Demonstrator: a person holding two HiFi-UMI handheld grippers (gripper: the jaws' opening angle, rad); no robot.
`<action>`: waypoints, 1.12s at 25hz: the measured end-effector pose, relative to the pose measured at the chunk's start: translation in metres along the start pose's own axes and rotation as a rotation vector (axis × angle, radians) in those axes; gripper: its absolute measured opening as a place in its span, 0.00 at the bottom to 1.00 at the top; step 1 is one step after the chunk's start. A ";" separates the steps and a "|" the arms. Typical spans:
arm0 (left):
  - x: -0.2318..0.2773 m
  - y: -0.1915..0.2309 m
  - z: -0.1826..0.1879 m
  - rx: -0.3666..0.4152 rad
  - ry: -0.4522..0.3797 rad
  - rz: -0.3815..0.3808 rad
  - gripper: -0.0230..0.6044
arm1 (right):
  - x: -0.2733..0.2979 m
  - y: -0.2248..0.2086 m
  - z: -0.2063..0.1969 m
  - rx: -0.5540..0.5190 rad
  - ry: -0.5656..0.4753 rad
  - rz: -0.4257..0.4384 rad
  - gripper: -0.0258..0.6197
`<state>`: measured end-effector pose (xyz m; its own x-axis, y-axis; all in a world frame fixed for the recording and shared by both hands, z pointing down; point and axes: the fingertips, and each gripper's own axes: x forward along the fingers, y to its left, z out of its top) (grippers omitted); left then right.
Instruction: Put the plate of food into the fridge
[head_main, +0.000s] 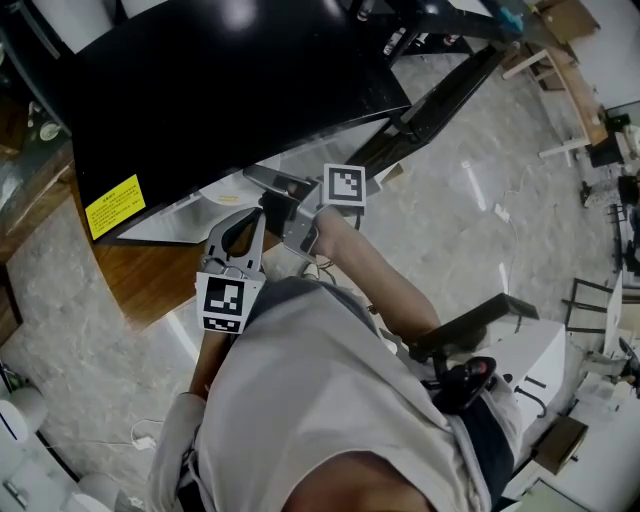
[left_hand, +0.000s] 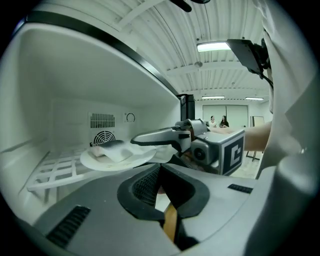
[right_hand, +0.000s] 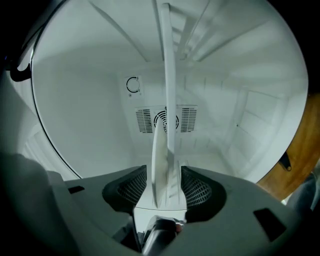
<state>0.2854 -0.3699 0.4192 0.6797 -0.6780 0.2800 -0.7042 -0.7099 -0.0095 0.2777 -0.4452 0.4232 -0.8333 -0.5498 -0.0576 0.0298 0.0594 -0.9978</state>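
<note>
The person leans over a small black fridge (head_main: 230, 90) that stands on a wooden desk (head_main: 150, 285), with both arms reaching into its white compartment. The plate (left_hand: 117, 159) already lies flat on the white wire shelf (left_hand: 55, 172) inside, with a pale piece of food (left_hand: 114, 149) on top of it, in front of the round fan vent (left_hand: 104, 137) in the back wall. The right hand-held gripper (left_hand: 145, 145) is at the near rim of the plate. Its own view shows that rim edge-on between the two ribbed pads (right_hand: 200, 190), with a gap on either side, so it is released and the pads do not press on the plate. The left hand-held gripper (left_hand: 162, 192) hangs just in front of the shelf, close beside the right one and short of the plate. Its jaws are drawn together to a narrow slit, clenched on nothing. From above, the two marker cubes sit side by side at the fridge's mouth.
</note>
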 end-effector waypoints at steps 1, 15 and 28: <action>0.001 0.000 0.003 -0.008 -0.010 -0.001 0.07 | 0.001 0.001 0.000 -0.002 0.007 0.000 0.35; 0.016 0.052 0.033 -0.051 -0.100 0.157 0.07 | -0.045 0.013 -0.019 -0.867 0.020 -0.216 0.09; 0.004 0.069 0.026 -0.068 -0.088 0.252 0.07 | 0.012 0.031 -0.003 -1.402 0.008 -0.375 0.08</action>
<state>0.2453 -0.4266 0.3950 0.4947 -0.8474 0.1928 -0.8633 -0.5047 -0.0032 0.2673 -0.4475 0.3915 -0.6736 -0.7118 0.1990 -0.7366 0.6686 -0.1016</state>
